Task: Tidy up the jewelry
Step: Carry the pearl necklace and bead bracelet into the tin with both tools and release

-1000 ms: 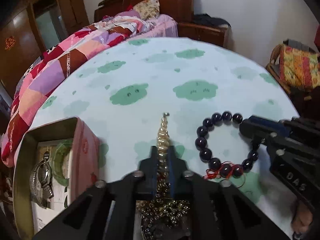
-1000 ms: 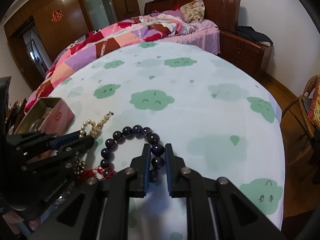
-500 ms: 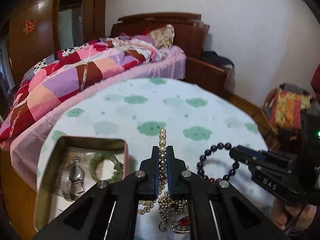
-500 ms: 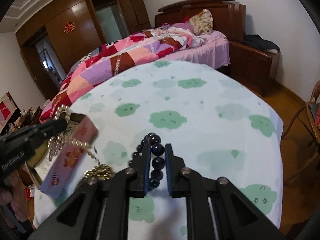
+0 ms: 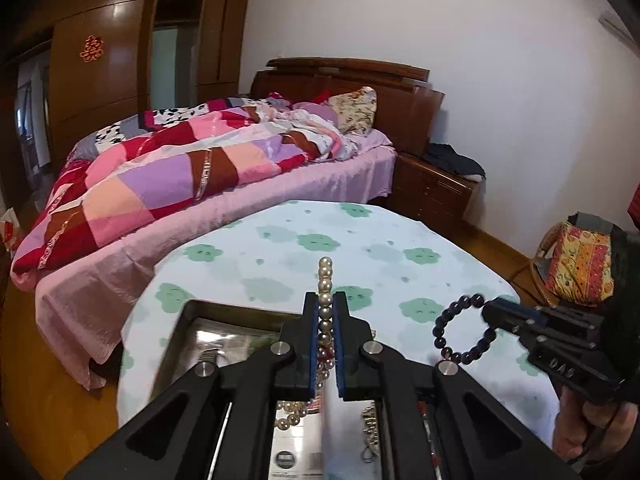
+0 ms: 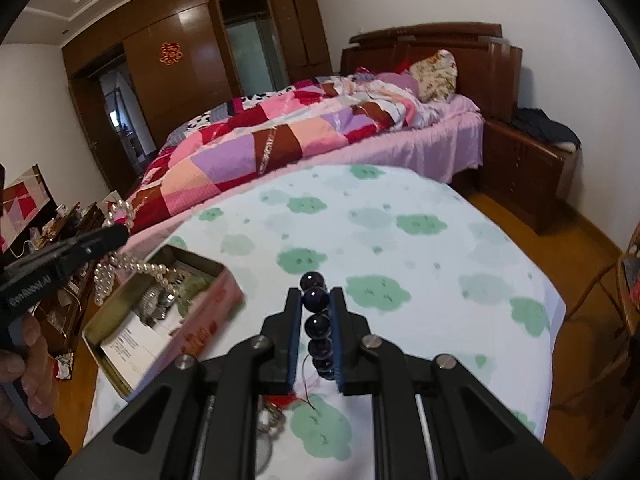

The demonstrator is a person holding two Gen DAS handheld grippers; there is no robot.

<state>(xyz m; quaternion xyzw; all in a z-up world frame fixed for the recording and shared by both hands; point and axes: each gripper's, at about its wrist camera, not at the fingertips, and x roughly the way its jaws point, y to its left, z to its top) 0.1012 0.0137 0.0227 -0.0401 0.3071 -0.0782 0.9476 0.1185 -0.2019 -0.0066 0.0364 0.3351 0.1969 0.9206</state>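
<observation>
left gripper (image 5: pixel 326 320) pinching the pearl strand (image 5: pixel 325 280) | right gripper (image 6: pixel 315 320) clamping the dark bead bracelet (image 6: pixel 316 308) | both dangling limp, slippery, grab mid-strand

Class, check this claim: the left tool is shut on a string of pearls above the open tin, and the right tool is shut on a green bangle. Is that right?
Not quite. The right tool is shut on a dark bead bracelet, not a green bangle, as the right wrist view shows. The left tool is indeed shut on the pearls above the open tin.

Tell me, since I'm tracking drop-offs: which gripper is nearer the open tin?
Left. The left gripper, holding pearls, hangs over the tin; the right gripper is beside it, over the tablecloth.
</observation>
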